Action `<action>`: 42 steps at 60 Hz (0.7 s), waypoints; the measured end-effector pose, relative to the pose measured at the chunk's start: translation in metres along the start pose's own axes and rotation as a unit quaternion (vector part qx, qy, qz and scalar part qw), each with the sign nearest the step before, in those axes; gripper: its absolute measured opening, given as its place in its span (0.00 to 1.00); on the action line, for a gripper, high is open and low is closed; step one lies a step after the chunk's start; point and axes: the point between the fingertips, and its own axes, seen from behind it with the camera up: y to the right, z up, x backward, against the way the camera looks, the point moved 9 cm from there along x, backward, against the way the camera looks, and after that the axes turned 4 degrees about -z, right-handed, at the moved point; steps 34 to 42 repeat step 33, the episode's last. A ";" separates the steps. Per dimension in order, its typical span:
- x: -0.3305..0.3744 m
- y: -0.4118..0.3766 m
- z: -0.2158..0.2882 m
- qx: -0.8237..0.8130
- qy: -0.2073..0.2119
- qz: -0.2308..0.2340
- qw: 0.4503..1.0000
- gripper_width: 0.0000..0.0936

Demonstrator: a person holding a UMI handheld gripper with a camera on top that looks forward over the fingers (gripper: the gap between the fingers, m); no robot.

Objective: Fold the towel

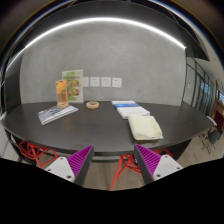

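A cream towel (pixel 145 126) lies folded on the dark round table (pixel 100 130), to the right and beyond my fingers. My gripper (pixel 112 158) is held back from the table's near edge, open, its purple pads wide apart with nothing between them. The left finger (pixel 72 160) and the right finger (pixel 152 158) frame the table's front rim.
Farther back on the table are a blue-and-white folded cloth (pixel 127 106), a roll of tape (pixel 92 104), an orange bottle (pixel 62 94) before a standing card (pixel 73 84), and a flat booklet (pixel 57 113). Red chair legs (pixel 35 152) show under the table. A grey wall stands behind.
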 end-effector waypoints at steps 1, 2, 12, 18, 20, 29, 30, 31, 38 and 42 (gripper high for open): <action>0.007 -0.008 -0.002 0.005 0.000 0.004 1.000 0.89; 0.014 -0.016 -0.004 0.009 -0.001 0.008 1.000 0.88; 0.069 -0.077 -0.018 0.064 -0.002 0.041 0.997 0.88; 0.089 -0.088 -0.021 0.112 0.008 0.040 0.993 0.88; 0.093 -0.090 -0.023 0.113 0.005 0.044 0.993 0.88; 0.094 -0.078 -0.043 0.135 -0.015 0.035 0.990 0.88; 0.092 -0.077 -0.046 0.134 -0.018 0.039 0.990 0.88; 0.092 -0.076 -0.047 0.132 -0.020 0.043 0.990 0.88; 0.092 -0.075 -0.052 0.126 -0.025 0.053 0.990 0.88; 0.092 -0.075 -0.052 0.126 -0.025 0.053 0.990 0.88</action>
